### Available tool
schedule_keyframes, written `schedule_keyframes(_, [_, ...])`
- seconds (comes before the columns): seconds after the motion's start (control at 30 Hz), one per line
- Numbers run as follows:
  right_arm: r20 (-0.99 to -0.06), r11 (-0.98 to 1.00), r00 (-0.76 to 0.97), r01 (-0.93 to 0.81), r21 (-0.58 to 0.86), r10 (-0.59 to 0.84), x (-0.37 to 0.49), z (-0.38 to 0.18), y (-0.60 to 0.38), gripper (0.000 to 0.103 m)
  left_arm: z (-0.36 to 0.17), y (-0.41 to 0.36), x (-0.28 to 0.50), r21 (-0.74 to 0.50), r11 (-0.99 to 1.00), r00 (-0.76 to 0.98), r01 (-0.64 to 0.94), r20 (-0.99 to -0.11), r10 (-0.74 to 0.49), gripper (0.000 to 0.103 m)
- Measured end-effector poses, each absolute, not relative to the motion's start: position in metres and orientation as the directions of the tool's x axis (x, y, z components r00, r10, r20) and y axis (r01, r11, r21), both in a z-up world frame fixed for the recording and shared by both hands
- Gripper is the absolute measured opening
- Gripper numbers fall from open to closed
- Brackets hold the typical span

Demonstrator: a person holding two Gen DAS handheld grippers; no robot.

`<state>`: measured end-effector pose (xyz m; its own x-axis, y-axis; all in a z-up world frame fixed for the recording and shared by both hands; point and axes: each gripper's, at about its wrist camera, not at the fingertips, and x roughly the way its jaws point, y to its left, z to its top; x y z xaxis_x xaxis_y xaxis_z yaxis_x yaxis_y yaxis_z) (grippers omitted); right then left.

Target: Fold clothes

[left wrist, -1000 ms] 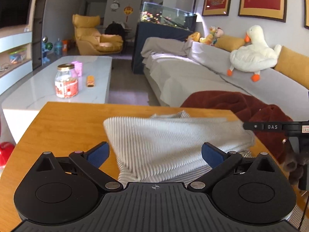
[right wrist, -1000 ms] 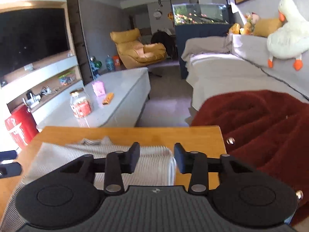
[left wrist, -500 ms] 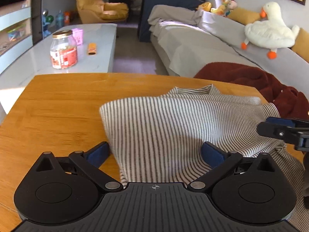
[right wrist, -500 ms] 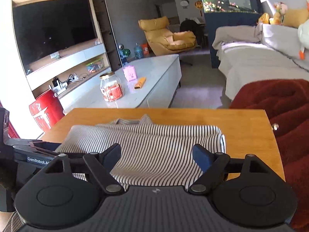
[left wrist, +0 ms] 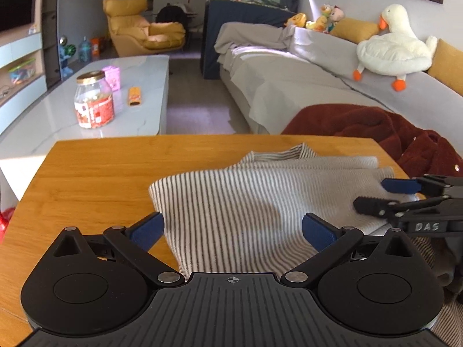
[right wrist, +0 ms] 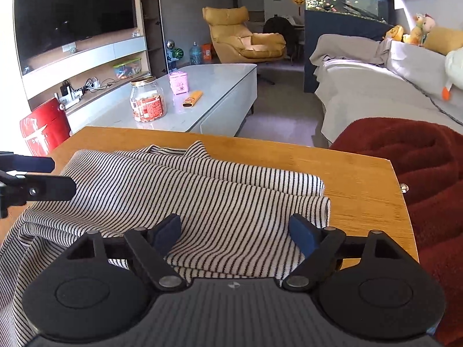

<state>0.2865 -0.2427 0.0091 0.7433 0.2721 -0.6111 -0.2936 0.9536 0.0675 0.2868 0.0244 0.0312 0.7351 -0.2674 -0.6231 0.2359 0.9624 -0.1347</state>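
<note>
Living-room furniture fills the background: a grey sofa with a white plush duck, a white coffee table carrying a glass jar, and a yellow armchair. Nearest the cameras stands the wooden worktop. On it lies the striped garment, partly folded, with its collar at the far edge toward the coffee table; its near portion hangs over the worktop's near edge. A dark red blanket lies just beside the worktop, on the sofa side.

Left gripper: released, jaws spread wide, positioned over the near part of the striped garment; its blue pads hold nothing.

Right gripper: released, jaws spread wide, positioned over the sofa-side part of the striped garment, grasping nothing.
</note>
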Motion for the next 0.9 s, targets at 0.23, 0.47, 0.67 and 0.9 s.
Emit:
schedule_keyframes(0.23, [-0.631,0.937,0.713,-0.341,0.07,0.306,0.288,0.008,-0.238,0.103,0.042,0.004,0.284,-0.192,0.933,0.717,0.305,-0.599,-0.358,0.103])
schedule_keyframes(0.47, [-0.658,0.94,0.692,-0.333,0.073,0.296,0.292,0.009,-0.237,0.103,0.025,0.005,0.292,-0.204,0.931,0.7,0.303,-0.615,-0.363,0.103])
schedule_keyframes(0.67, [-0.649,0.938,0.695,-0.334,0.09,0.31,0.296,0.019,-0.238,0.103,0.021,0.007,0.294,-0.206,0.927,0.696,0.315,-0.614,-0.373,0.103])
schedule_keyframes(0.9, [-0.569,0.925,0.737,-0.358,0.129,0.365,0.324,0.068,-0.232,0.063,0.016,0.018,0.298,-0.196,0.91,0.686,0.364,-0.605,-0.405,0.103])
